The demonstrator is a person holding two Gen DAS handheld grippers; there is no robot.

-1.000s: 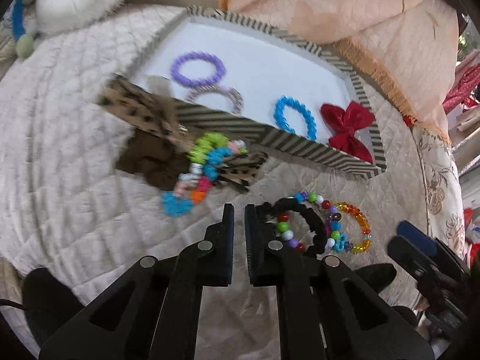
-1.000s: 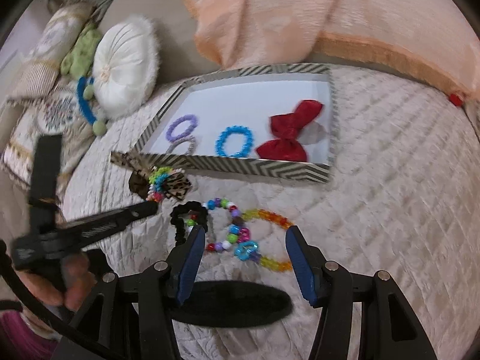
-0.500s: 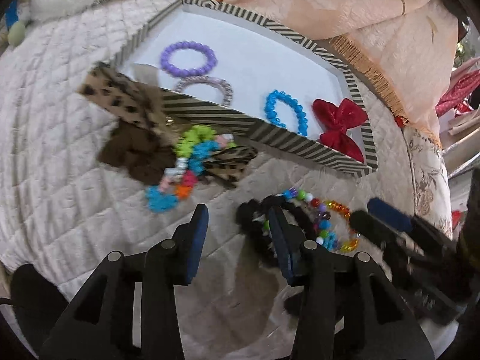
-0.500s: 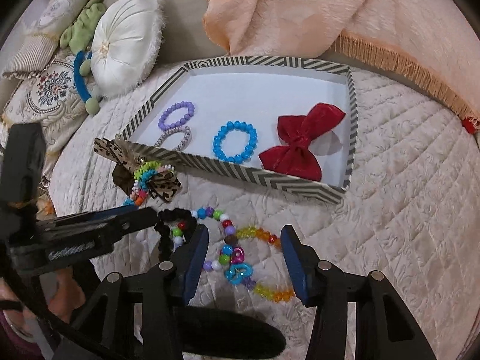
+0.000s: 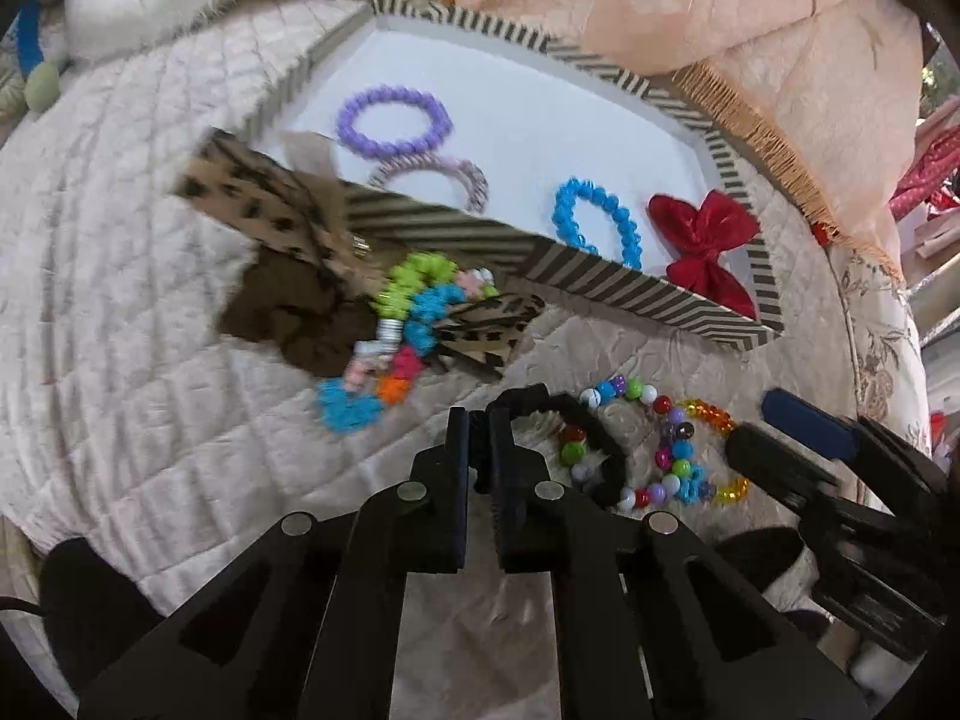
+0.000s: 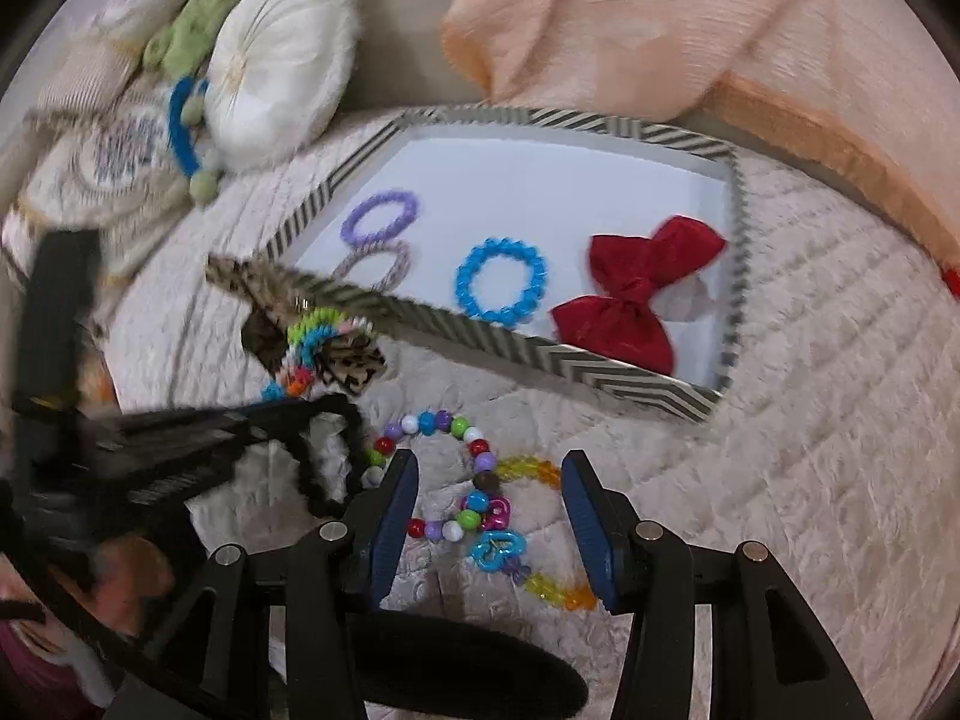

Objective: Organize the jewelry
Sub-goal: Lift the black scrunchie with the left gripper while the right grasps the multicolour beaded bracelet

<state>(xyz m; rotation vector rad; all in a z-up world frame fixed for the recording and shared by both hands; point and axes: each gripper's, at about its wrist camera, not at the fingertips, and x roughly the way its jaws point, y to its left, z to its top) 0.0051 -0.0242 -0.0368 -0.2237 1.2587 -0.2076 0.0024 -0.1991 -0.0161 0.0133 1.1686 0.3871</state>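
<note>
Quilted cream bedding [image 5: 150, 276] carries everything, with a striped tray [image 5: 600, 279] lying beyond the loose pieces and a peach blanket [image 6: 630, 30] behind it. On the bedding, the black scrunchie [image 5: 600, 450] sits directly at the tips of the left gripper [image 5: 478, 420], whose jaws are pressed together on the near-left part of the loop; in the right wrist view its fabric looks pulled up a little toward that gripper. From the grip point the loop extends to the right, where it overlaps the multicolour bead bracelet [image 6: 432, 426]. That bracelet and the orange bead bracelet [image 6: 540, 474] lie between the fingers of the right gripper [image 6: 489, 510], which stands half open and touches neither, as far as I can see. The tray is straight ahead of the left gripper, so I judge the scrunchie must travel forward over the near wall, and the beads could be dragged along.
</note>
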